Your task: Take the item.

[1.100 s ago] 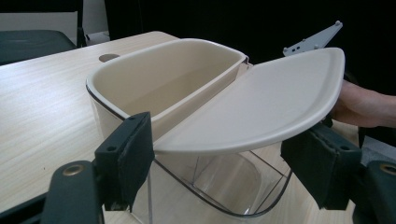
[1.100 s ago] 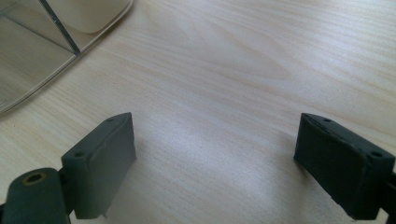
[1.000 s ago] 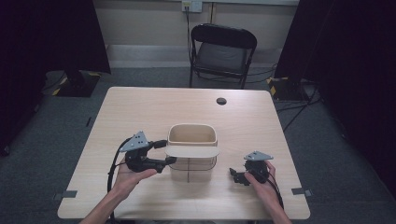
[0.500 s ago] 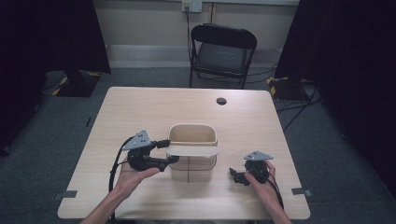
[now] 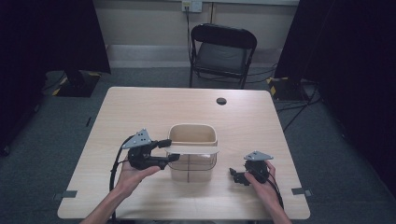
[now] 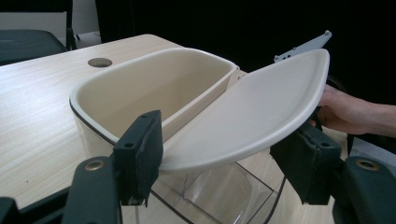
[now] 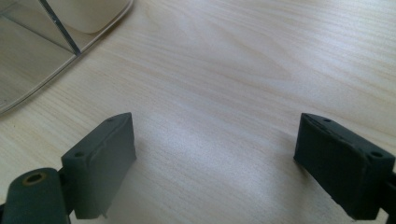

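A beige tub stands on a clear base in the middle of the table. Its pale lid lies tilted across the near rim. My left gripper reaches in from the tub's left. Its jaws have just been closing with the lid between them, and both pads now meet the lid's edges. To the right of the tub, my right gripper rests low over bare wood. In the right gripper view, that gripper is open with nothing between its jaws.
A black grommet hole sits near the table's far edge. A black folding chair stands behind the wooden table. Tape marks lie at the near corners.
The left gripper's jaws have drawn closer together around the lid's end. Both hands and the tub have stayed where they were.
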Tool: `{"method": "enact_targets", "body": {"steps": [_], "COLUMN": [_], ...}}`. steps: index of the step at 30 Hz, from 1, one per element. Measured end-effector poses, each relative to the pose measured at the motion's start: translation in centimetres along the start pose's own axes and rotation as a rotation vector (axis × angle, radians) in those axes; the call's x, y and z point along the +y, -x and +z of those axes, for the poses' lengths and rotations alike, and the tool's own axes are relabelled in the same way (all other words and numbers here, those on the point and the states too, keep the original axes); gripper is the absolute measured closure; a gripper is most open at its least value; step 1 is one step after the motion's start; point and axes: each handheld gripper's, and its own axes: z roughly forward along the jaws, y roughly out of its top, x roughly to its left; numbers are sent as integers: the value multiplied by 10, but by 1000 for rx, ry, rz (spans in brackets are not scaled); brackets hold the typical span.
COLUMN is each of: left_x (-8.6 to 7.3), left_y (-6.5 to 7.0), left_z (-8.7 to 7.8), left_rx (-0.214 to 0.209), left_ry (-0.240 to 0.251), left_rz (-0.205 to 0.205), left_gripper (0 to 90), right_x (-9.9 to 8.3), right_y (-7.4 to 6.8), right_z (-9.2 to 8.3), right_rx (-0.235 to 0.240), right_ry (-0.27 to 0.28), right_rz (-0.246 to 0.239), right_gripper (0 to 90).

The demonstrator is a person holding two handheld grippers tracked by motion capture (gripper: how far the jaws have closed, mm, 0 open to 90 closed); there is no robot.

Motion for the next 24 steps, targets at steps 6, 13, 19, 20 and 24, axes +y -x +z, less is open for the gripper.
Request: {"method": "enact_targets", "body": {"steps": [6, 13, 19, 20, 24], "left_x": [1, 4, 6, 7, 8], "left_y": [-1, -1, -4, -4, -4], "left_z": [0, 1, 1, 1, 2], "left_rx": [0, -3, -16, -19, -20], "left_ry": [-3, -15, -15, -16, -12], "left_rz": [-1, 8, 6, 3, 0], "left_gripper": [362, 383, 412, 419, 430], "right_x": [0, 0, 0, 0, 0], "right_y": [0, 0, 0, 0, 0], "right_z": [0, 0, 0, 0, 0], "right_rx": [0, 0, 1, 1, 0], "right_ry": [0, 0, 0, 0, 0], "right_rz": [1, 1, 1, 1, 0], "right_gripper": [116, 116, 116, 116, 116]}}
